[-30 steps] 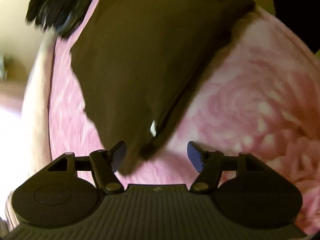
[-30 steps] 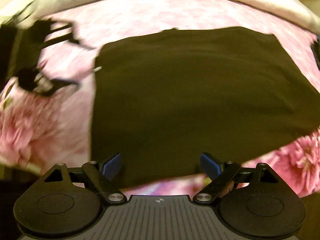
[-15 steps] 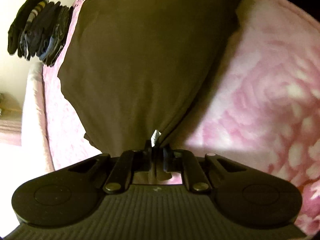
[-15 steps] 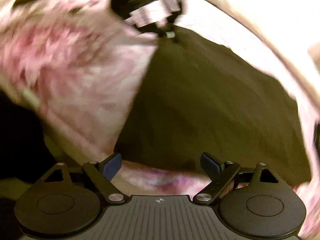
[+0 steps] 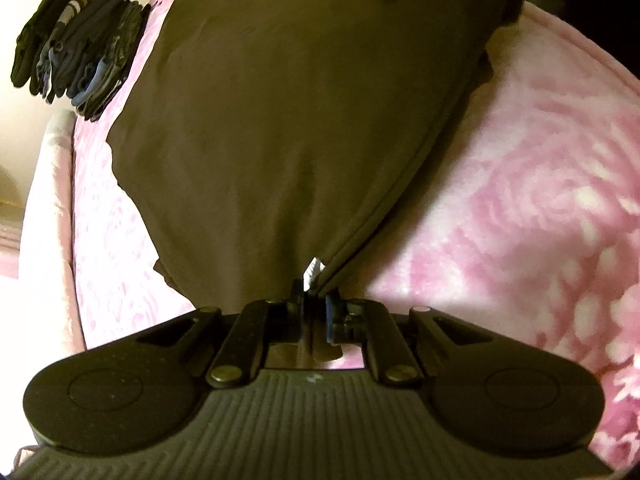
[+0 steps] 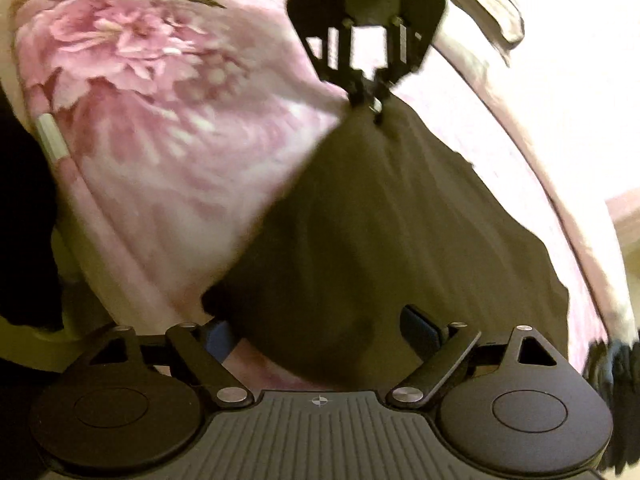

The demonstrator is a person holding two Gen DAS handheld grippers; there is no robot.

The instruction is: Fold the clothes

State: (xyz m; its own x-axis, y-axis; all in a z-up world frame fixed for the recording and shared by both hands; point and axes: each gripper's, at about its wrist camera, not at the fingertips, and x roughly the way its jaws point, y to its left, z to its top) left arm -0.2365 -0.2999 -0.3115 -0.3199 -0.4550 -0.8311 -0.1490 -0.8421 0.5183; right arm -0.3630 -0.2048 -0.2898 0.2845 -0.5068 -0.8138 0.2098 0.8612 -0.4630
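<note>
A dark brown folded garment (image 5: 288, 128) lies spread on a pink floral blanket (image 5: 532, 216). My left gripper (image 5: 314, 300) is shut on the garment's near corner, beside a small white tag (image 5: 311, 270). In the right wrist view the same garment (image 6: 392, 240) stretches away to my left gripper (image 6: 370, 98), which pinches its far corner. My right gripper (image 6: 320, 332) is open, with the garment's near corner lying between its blue pads (image 6: 418, 326), which stand apart from it.
A stack of folded dark and blue clothes (image 5: 76, 44) sits at the blanket's far left. The blanket's pale edge (image 5: 50, 216) runs down the left, with the drop-off beyond. In the right wrist view a dark gap (image 6: 24, 220) lies off the blanket's left side.
My left gripper closed on the garment's corner by the tag and holds it. My right gripper swung round to the opposite corner and stays open around it.
</note>
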